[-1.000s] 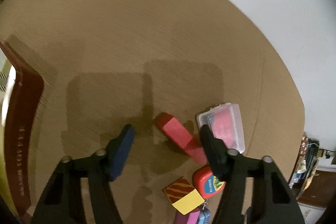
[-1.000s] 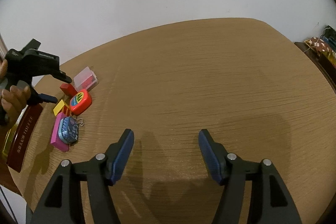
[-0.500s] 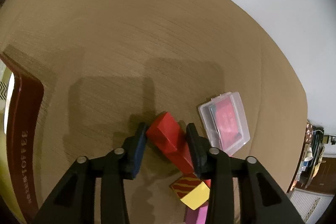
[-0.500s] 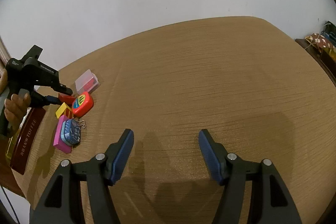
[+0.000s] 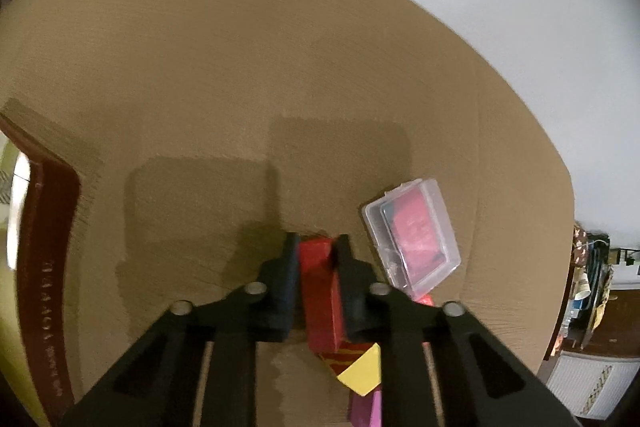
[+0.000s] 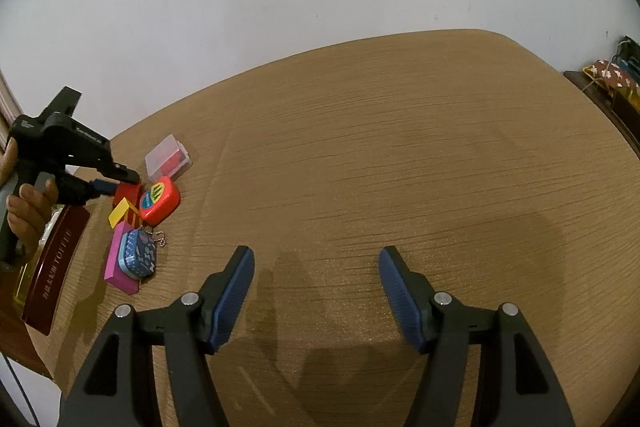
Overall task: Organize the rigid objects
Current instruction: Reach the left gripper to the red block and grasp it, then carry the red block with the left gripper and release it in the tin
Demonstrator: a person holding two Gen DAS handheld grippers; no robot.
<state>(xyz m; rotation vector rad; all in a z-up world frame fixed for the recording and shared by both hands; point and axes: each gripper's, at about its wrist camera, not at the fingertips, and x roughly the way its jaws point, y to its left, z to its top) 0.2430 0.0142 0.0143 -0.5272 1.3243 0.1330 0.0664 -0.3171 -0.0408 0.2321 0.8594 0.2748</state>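
My left gripper (image 5: 315, 247) is shut on a red block (image 5: 320, 291), its pads pressing both long sides. The block is lifted a little off the wooden table (image 5: 200, 67). In the right wrist view that same left gripper (image 6: 120, 181) holds the red block (image 6: 128, 194) at the far left, a hand behind it. Close by lie a clear plastic case with a red insert (image 5: 412, 233), a yellow and red striped block (image 5: 358, 363) and a pink block (image 5: 366, 407). My right gripper (image 6: 316, 279) hangs open over bare table with nothing between its fingers.
A red tape measure (image 6: 160, 201), a blue patterned tin on a pink block (image 6: 138, 253) and a dark red toffee tin (image 6: 56, 261) sit at the table's left edge. A shelf with clutter (image 6: 612, 79) stands beyond the right edge. A white wall lies behind.
The left jaws closed from wide apart onto the red block and raised it slightly. The right gripper stayed where it was, still open.
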